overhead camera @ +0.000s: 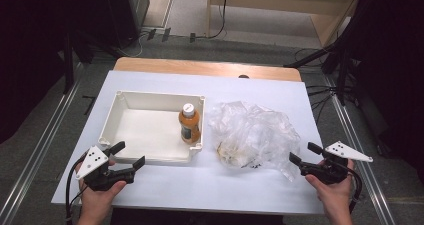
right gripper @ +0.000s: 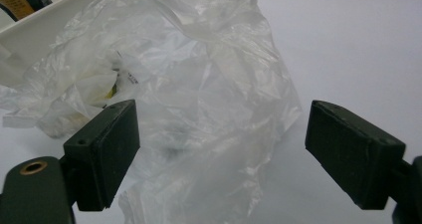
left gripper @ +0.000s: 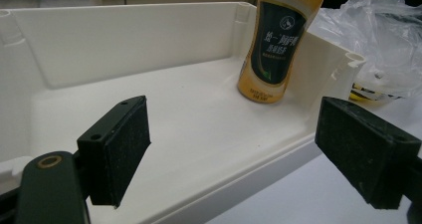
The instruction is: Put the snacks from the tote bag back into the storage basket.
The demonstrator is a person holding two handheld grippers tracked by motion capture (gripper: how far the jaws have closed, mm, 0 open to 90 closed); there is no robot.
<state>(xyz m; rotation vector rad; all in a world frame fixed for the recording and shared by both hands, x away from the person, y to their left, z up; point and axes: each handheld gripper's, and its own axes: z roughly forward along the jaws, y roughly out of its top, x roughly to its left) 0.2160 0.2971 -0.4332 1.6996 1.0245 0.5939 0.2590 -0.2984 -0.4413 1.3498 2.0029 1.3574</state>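
Table: white sheet (overhead camera: 210,185) over a wooden top, bare along the near edge between the two hands
Bin: shallow white plastic bin (overhead camera: 116,116) on the left half of the sheet, open top, floor bare apart from one bottle
Bottle: orange drink bottle (overhead camera: 189,124) with dark label and white cap, standing upright inside the bin at its right wall; in the left gripper view it stands (left gripper: 278,40) against that wall
Bag: crumpled clear plastic bag (overhead camera: 260,130) just right of the bin, touching or nearly touching its right wall; something yellowish shows through at its near-left part, contents not legible
Left gripper: left gripper (overhead camera: 127,155) held in the person's left hand (overhead camera: 97,195) at the bin's near-left corner, jaws spread wide, nothing between them, pointing across the bin rim (left gripper: 259,169)
Right gripper: right gripper (overhead camera: 304,154) held in the right hand (overhead camera: 334,191) at the bag's near-right edge, jaws wide apart, gripping nothing; the bag (right gripper: 199,99) lies just ahead, its near folds between the pads (right gripper: 117,149); contact cannot be told
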